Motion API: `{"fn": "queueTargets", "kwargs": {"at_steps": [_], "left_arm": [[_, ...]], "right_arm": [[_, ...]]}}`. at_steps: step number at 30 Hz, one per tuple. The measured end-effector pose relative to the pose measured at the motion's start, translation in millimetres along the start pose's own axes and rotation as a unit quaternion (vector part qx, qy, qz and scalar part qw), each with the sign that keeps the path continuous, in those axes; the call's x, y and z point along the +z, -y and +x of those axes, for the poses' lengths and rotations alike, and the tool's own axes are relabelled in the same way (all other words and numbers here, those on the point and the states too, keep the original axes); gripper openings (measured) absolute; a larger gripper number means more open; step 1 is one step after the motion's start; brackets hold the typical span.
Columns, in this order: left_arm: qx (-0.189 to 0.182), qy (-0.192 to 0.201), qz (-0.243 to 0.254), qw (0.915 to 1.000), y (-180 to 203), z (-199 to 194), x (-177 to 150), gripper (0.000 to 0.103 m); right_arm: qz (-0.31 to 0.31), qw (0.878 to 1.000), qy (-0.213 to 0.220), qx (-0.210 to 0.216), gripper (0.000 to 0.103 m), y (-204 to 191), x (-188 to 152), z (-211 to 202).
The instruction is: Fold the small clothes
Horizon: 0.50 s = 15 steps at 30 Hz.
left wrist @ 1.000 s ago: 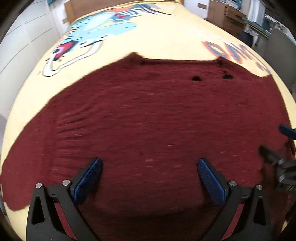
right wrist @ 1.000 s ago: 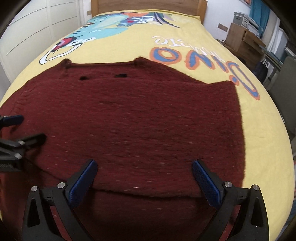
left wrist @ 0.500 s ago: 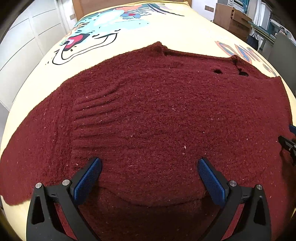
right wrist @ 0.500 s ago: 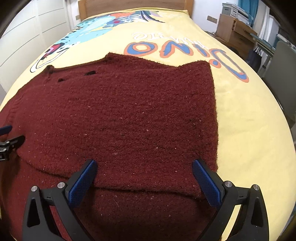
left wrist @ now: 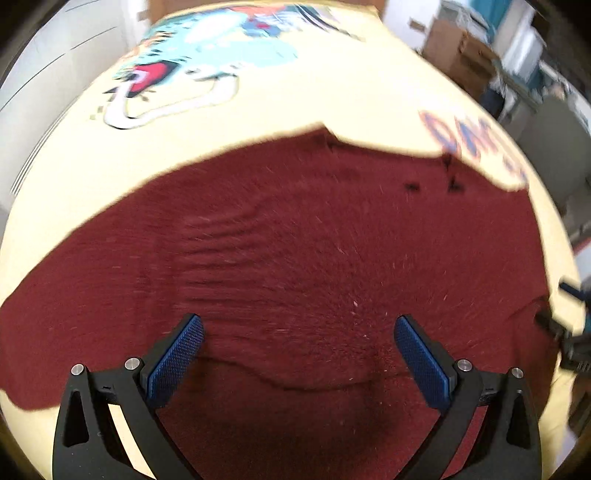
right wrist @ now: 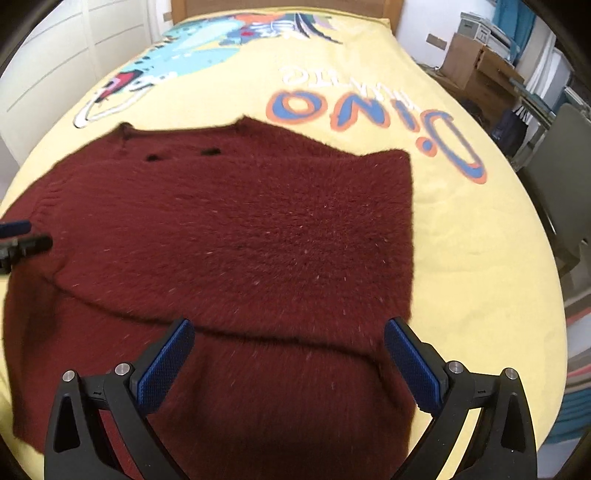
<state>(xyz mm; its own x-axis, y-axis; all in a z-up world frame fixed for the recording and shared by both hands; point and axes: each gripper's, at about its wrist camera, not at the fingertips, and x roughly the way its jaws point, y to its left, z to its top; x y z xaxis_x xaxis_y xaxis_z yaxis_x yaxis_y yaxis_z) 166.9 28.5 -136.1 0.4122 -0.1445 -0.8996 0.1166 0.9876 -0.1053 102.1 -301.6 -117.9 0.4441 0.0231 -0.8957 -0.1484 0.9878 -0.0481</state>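
A dark red knitted sweater (left wrist: 295,266) (right wrist: 258,240) lies flat on a yellow bed cover, its upper part folded down over the lower part so a fold edge runs just ahead of both sets of fingers. My left gripper (left wrist: 299,354) hovers open over the sweater's left half, nothing between its blue pads. Open too, my right gripper (right wrist: 290,360) hangs over the right half near the fold edge. Each gripper shows at the other view's side edge: the right one (left wrist: 565,325), the left one (right wrist: 18,240). The left wrist view is motion-blurred.
The yellow bed cover (right wrist: 472,229) carries a cartoon dinosaur print (right wrist: 192,48) and "Dino" lettering (right wrist: 369,110). A wooden headboard (right wrist: 288,5) stands at the far end. White cupboards (right wrist: 44,66) are left; cardboard boxes (right wrist: 476,70) and a grey chair (right wrist: 565,177) are right.
Both grippers have pulled back and up from the sweater, staying open. The sweater lies as it did half a second ago. The left view has swung and blurred.
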Motion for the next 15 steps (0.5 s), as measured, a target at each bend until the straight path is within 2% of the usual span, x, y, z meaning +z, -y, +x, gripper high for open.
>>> {"fn": "queueTargets", "kwargs": {"at_steps": [4,9,11,15], "left_arm": [[0.004,0.004,-0.027,0.9996,-31.0,-23.1,-0.5,0.102],[0.045,-0.01,-0.075,0.9961,-65.1,-42.1,-27.2,0.102],[0.037,-0.026,-0.115,0.9923,-90.3,-42.6,-34.9,0.102],[0.057,-0.043,-0.205,0.9763,-150.9,-43.6,-49.9,0.102]], "right_arm": [[0.014,1.0,0.01,0.008,0.103,-1.3,-14.7,-26.2],[0.049,0.998,0.012,0.042,0.103,-1.9,-33.1,-49.1],[0.051,0.998,0.01,0.047,0.103,-3.4,-38.3,-54.4],[0.039,0.998,0.004,0.038,0.103,-4.7,-45.2,-60.9]]}}
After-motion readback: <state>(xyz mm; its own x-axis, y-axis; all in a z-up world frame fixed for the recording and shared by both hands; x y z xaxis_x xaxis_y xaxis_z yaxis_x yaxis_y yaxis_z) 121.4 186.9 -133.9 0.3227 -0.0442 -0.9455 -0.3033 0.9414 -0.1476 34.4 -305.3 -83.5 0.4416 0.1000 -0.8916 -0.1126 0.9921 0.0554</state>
